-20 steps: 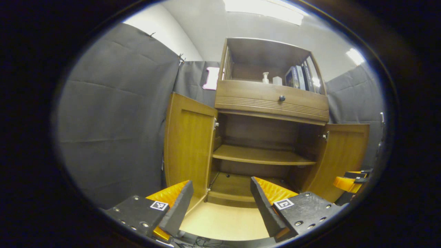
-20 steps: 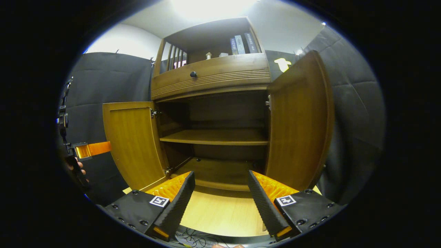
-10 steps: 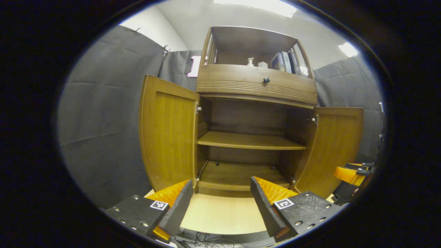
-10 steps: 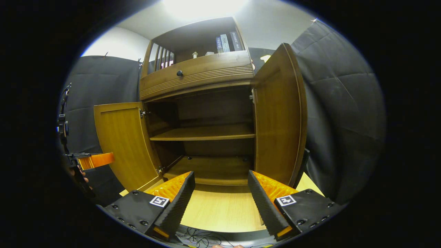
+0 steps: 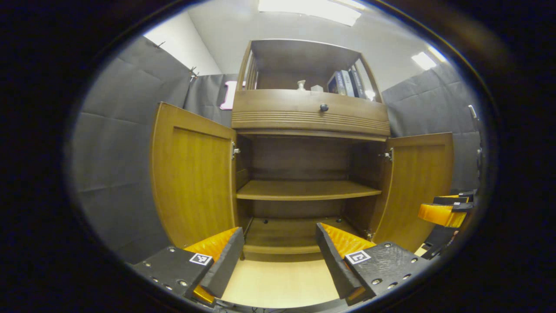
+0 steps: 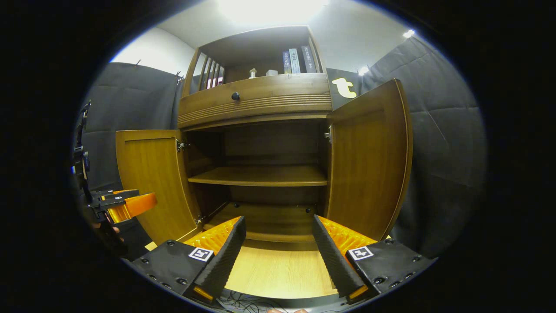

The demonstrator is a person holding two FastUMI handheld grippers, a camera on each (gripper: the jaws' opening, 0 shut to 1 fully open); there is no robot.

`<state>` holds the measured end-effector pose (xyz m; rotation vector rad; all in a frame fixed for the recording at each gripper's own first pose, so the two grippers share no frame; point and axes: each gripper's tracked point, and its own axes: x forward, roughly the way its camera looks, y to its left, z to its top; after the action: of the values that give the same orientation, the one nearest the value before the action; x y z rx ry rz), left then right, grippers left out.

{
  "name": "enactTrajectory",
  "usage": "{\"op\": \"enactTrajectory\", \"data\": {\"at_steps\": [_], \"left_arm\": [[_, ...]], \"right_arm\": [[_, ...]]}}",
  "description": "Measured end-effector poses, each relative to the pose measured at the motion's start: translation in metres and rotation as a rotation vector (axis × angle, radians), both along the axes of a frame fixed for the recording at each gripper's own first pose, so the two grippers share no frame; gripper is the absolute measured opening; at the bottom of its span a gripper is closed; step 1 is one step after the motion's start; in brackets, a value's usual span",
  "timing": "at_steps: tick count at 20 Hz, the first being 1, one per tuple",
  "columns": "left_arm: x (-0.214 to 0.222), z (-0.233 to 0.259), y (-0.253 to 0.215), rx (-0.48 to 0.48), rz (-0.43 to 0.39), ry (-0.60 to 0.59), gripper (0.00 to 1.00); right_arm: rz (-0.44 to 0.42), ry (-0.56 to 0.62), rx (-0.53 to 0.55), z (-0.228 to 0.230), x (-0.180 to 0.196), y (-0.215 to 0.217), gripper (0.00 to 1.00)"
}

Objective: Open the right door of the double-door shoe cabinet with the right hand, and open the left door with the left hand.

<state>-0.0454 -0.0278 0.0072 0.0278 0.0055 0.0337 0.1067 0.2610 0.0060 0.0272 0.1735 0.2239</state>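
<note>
The wooden shoe cabinet (image 5: 310, 117) (image 6: 256, 102) stands ahead with both lower doors swung wide. Its left door (image 5: 191, 182) (image 6: 150, 178) and right door (image 5: 419, 187) (image 6: 369, 161) stand out from the carcass, showing one bare inner shelf (image 5: 304, 190) (image 6: 263, 175) and a bare bottom board. My left gripper (image 5: 278, 252) is open, held back from the cabinet, empty. My right gripper (image 6: 278, 248) is open too, also empty and clear of the doors. The right gripper (image 5: 443, 213) also shows at the left gripper view's right edge. The left gripper (image 6: 124, 204) shows at the right gripper view's left edge.
A drawer with a dark round knob (image 5: 323, 107) (image 6: 235, 96) sits above the doors. The open top shelf holds books (image 5: 347, 82) (image 6: 297, 60) and a small bottle (image 5: 300, 84). Light wooden floor (image 5: 278, 282) lies in front. Black cloth walls close in on both sides.
Both grippers have drawn back from the cabinet and both views have shifted, so the whole open cabinet sits more centred. Both doors stay open and both grippers stay open.
</note>
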Motion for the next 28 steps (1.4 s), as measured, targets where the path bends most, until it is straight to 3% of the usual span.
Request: {"op": "enactTrajectory", "data": {"at_steps": [5, 10, 11, 14, 16, 17, 20, 24, 28], "left_arm": [[0.017, -0.005, 0.002, 0.010, -0.033, -0.026, 0.96], [0.030, -0.026, -0.006, 0.019, -0.124, -0.010, 0.96], [0.031, -0.031, -0.010, 0.004, -0.149, 0.005, 0.96], [0.036, -0.026, -0.024, -0.068, -0.201, 0.007, 0.96], [0.037, -0.014, -0.027, -0.056, -0.198, -0.016, 0.96], [0.036, -0.012, -0.029, -0.045, -0.191, -0.021, 0.96], [0.032, -0.011, -0.040, -0.018, -0.183, -0.017, 0.96], [0.015, -0.011, -0.040, -0.038, -0.067, -0.008, 0.96], [-0.020, -0.009, -0.027, -0.129, 0.162, -0.016, 0.96]], "right_arm": [[-0.020, 0.020, -0.029, -0.001, 0.000, 0.006, 0.92], [-0.064, 0.031, -0.074, -0.003, -0.008, 0.001, 0.92], [-0.082, 0.026, -0.076, -0.002, -0.011, -0.002, 1.00], [-0.108, 0.020, -0.068, -0.005, -0.016, -0.004, 0.93], [-0.100, 0.022, -0.063, -0.008, -0.016, -0.005, 1.00], [-0.090, 0.023, -0.055, -0.009, -0.015, -0.006, 0.94], [-0.056, -0.015, -0.043, -0.002, -0.009, -0.015, 0.94], [0.081, -0.081, -0.061, 0.004, -0.005, -0.026, 0.95], [0.201, -0.117, -0.045, 0.008, -0.005, -0.048, 0.95]]}}
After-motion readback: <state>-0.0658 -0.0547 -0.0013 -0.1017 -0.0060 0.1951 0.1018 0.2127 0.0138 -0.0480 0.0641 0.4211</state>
